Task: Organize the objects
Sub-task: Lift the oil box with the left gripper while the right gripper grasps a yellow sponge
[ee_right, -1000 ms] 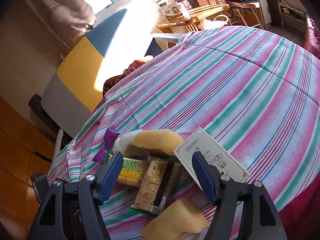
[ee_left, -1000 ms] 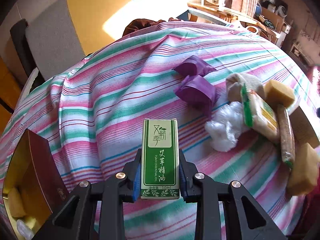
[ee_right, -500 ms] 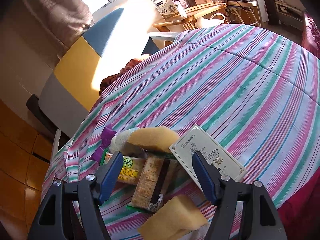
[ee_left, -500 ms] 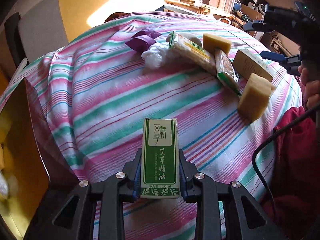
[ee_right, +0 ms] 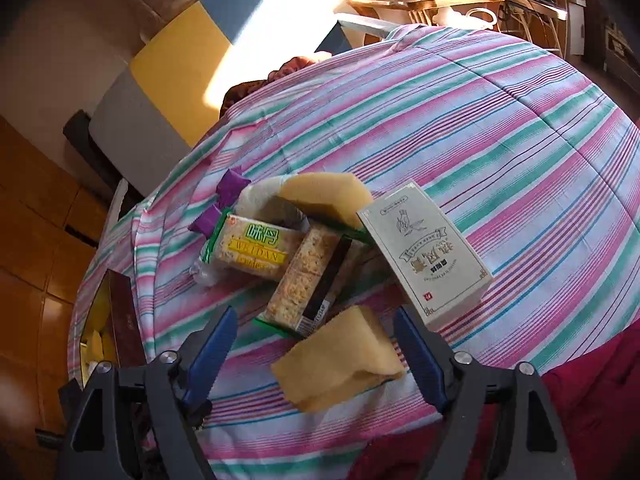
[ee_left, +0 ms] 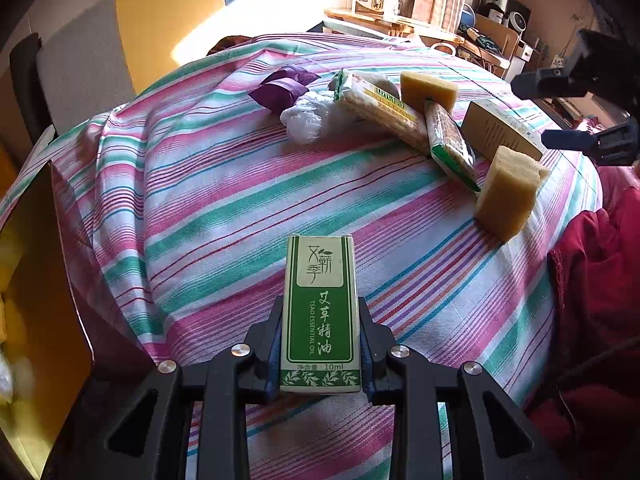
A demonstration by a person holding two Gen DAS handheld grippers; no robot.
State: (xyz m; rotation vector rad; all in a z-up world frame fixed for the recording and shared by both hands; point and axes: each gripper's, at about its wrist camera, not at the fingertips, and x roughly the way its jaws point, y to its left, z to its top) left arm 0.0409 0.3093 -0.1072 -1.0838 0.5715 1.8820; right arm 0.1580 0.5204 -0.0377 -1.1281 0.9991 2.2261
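Observation:
My left gripper [ee_left: 320, 344] is shut on a green essential oil box [ee_left: 320, 312] and holds it above the striped tablecloth [ee_left: 224, 200]. My right gripper [ee_right: 316, 348] is open and hovers over a yellow sponge [ee_right: 340, 360], which lies between the jaws; I cannot tell whether it touches. The same sponge [ee_left: 508, 192] shows in the left wrist view, with the right gripper [ee_left: 580, 112] above it. Beside it lie two cracker packs [ee_right: 256, 252] [ee_right: 308, 280], a white box [ee_right: 432, 248], a second sponge [ee_right: 324, 196], a white bag [ee_left: 308, 116] and purple wrappers [ee_left: 280, 88].
An open dark red box with a yellow inside [ee_left: 36, 300] stands at the table's left edge and holds some items; it also shows in the right wrist view [ee_right: 108, 328]. A red cloth [ee_left: 592, 300] lies at the right edge. A yellow and grey panel [ee_left: 132, 40] stands behind the table.
The left gripper with the green box has shifted a little, so the pile sits lower and nearer in its view. The right gripper has come down closer over the front sponge.

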